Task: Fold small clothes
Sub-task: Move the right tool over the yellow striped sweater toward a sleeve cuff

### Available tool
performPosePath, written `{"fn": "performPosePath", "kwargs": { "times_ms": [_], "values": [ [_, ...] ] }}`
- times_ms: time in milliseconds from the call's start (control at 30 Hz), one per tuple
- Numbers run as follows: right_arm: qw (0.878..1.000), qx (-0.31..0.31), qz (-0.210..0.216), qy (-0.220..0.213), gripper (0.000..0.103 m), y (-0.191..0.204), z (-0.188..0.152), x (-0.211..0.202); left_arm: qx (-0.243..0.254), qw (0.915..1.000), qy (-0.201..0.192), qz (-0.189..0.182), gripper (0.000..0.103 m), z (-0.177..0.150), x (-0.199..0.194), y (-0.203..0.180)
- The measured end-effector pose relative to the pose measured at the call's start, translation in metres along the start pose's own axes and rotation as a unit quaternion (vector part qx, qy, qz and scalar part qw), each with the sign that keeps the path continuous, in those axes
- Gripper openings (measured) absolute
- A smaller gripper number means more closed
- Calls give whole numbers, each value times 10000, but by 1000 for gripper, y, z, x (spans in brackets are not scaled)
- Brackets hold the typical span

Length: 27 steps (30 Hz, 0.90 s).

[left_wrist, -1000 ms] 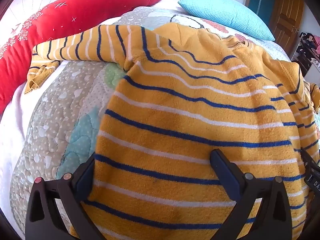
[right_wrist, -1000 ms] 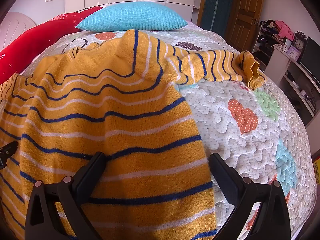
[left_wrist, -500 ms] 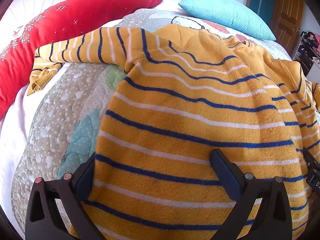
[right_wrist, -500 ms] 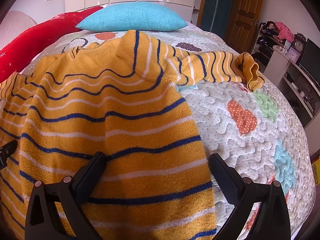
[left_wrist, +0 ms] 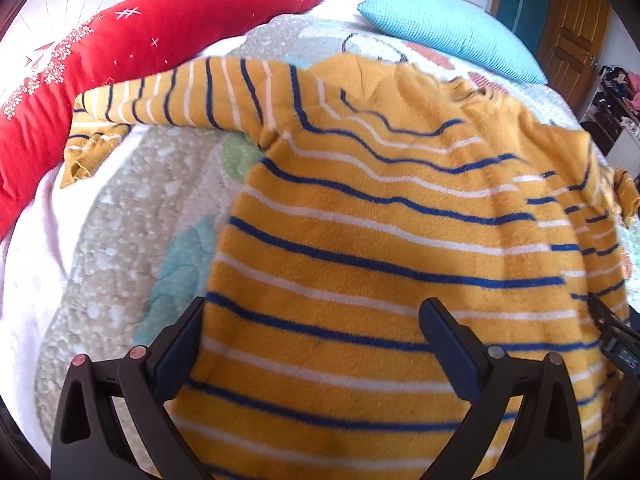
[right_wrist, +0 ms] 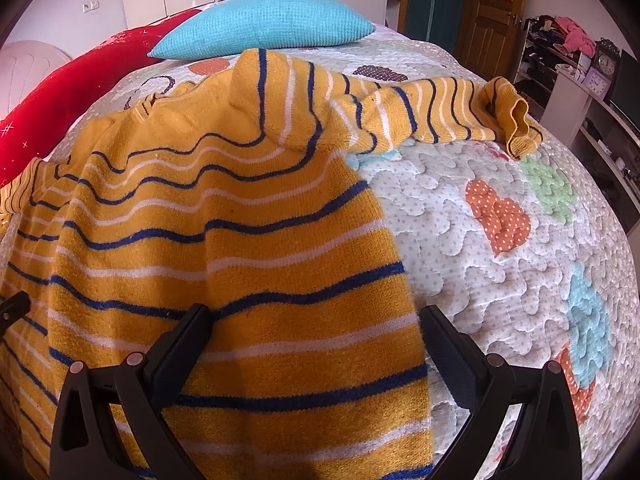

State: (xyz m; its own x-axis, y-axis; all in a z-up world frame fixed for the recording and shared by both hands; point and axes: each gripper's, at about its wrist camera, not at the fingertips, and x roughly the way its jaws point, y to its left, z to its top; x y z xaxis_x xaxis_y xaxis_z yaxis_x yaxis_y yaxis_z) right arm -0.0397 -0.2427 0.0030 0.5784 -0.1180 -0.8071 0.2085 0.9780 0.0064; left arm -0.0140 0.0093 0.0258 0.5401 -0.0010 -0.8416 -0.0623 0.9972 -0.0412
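A mustard-yellow sweater [left_wrist: 400,208] with blue and white stripes lies spread on the quilted bed, its sleeves stretched out to both sides. My left gripper [left_wrist: 312,320] is open just above the sweater's lower left part, fingers wide apart over the fabric. Its left sleeve [left_wrist: 168,96] reaches toward the red cushion. In the right wrist view the same sweater [right_wrist: 224,240] fills the left half; my right gripper [right_wrist: 316,328] is open, straddling the sweater's right side edge. The right sleeve [right_wrist: 440,108] lies across the quilt, cuff curled.
A long red cushion [left_wrist: 132,44] lines the bed's left side and a turquoise pillow [right_wrist: 264,20] sits at the head. The patterned quilt [right_wrist: 520,240] is bare to the right. Shelves with clutter [right_wrist: 580,60] and a wooden door [right_wrist: 492,12] stand beyond.
Both views have crept slightly forward and up over the sweater; the left view now shows more of the red cushion. The sweater itself has not shifted, and both grippers stay open.
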Motion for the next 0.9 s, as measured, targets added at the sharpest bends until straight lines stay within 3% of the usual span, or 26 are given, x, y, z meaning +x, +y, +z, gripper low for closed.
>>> {"fn": "performPosePath", "kwargs": {
  "times_ms": [67,167,267,333,467,500,533,600,633,667,700,733,800,900],
  "values": [
    [10000,4,15,7,103,0,0,0,44,9996,-229,-132,101,-3,-26,12],
    [9998,114,179,31,103,-4,1,2,251,9986,-461,1,101,-9,-56,38],
    [9995,85,233,189,103,-6,4,3,353,9980,-441,272,101,-17,-66,71],
    [9995,33,208,222,103,-4,5,4,258,9989,-290,260,101,-25,-63,94],
    [9995,6,278,126,103,-5,7,2,-147,9988,163,-442,101,-46,-49,112],
    [9995,-6,300,86,100,-6,7,-1,-165,9975,181,-663,101,-51,-49,109],
    [9995,-6,317,23,90,-8,7,-7,-160,9962,190,-834,100,-56,-50,103],
    [9989,17,462,-119,76,-14,7,-23,-85,9936,268,-1090,87,-61,-50,87],
    [9981,26,582,-189,76,-17,7,-34,-29,9925,373,-1160,79,-64,-48,79],
    [9973,26,661,-305,76,-22,5,-46,56,9932,464,-1063,56,-67,-46,69],
    [9972,8,644,-392,76,-26,3,-57,168,9951,503,-834,42,-71,-45,61],
    [9972,-19,618,-425,76,-30,-2,-67,246,9961,457,-714,40,-74,-47,57],
    [9975,-89,635,-300,76,-38,-16,-82,193,9965,457,-679,18,-77,-53,60],
    [9974,-125,700,64,76,-48,-48,-89,-55,9971,454,-614,10,-80,-62,78]
  ]
}}
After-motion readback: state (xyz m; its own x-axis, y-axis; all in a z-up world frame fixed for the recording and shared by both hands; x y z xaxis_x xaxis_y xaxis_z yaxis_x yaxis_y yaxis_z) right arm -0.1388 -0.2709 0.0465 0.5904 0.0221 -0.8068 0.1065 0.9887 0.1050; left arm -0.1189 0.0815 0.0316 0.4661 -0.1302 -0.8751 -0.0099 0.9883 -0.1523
